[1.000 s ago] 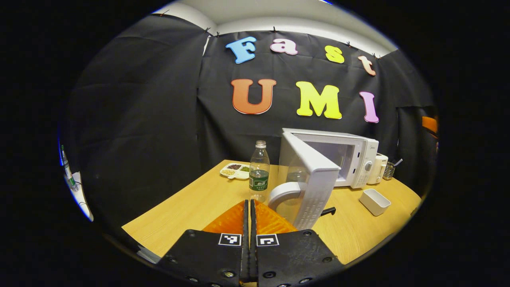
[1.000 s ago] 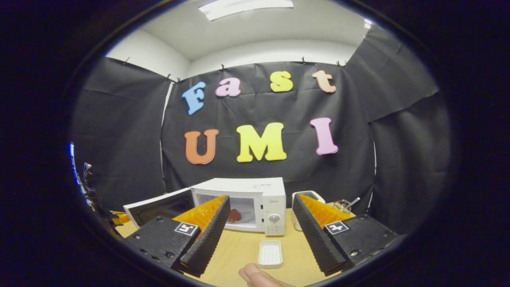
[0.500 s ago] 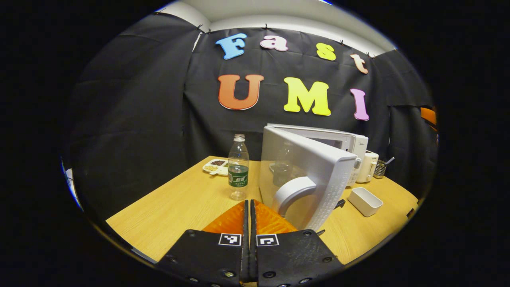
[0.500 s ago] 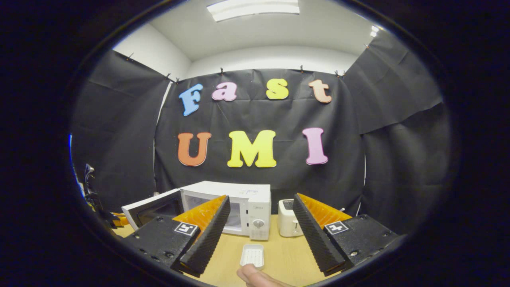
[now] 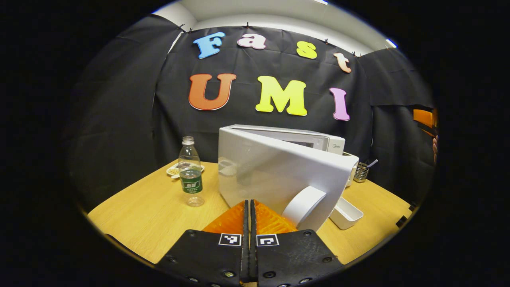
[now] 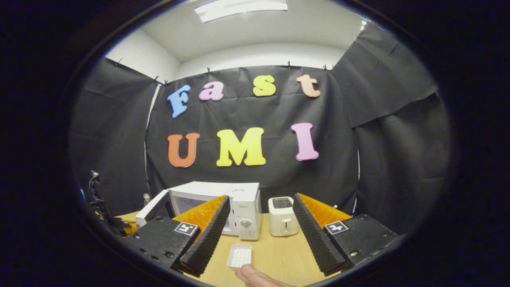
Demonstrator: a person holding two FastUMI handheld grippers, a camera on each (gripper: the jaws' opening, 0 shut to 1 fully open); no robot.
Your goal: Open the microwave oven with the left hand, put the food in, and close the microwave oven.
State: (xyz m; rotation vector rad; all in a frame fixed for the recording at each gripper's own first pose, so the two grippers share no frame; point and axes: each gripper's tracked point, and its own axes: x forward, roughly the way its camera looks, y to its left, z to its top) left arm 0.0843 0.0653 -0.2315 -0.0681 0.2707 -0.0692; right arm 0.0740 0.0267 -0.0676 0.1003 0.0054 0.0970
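The left gripper [image 5: 250, 211], fingers pressed together on nothing, sits just behind the microwave door [image 5: 279, 175], which is nearly closed. Push flat near the handle [image 5: 305, 203] until it latches. The right gripper [image 6: 259, 223] hangs spread and empty, facing the microwave [image 6: 223, 199] at the table's [image 6: 279, 255] far edge.

Left gripper [image 5: 249, 215]: 2 orange ribbed fingers on black plates, each plate showing 1 square black-and-white marker and silver screws. Right gripper [image 6: 259, 223]: 2 orange fingers wearing black ridged pads [image 6: 207, 237], markers and screws showing likewise.
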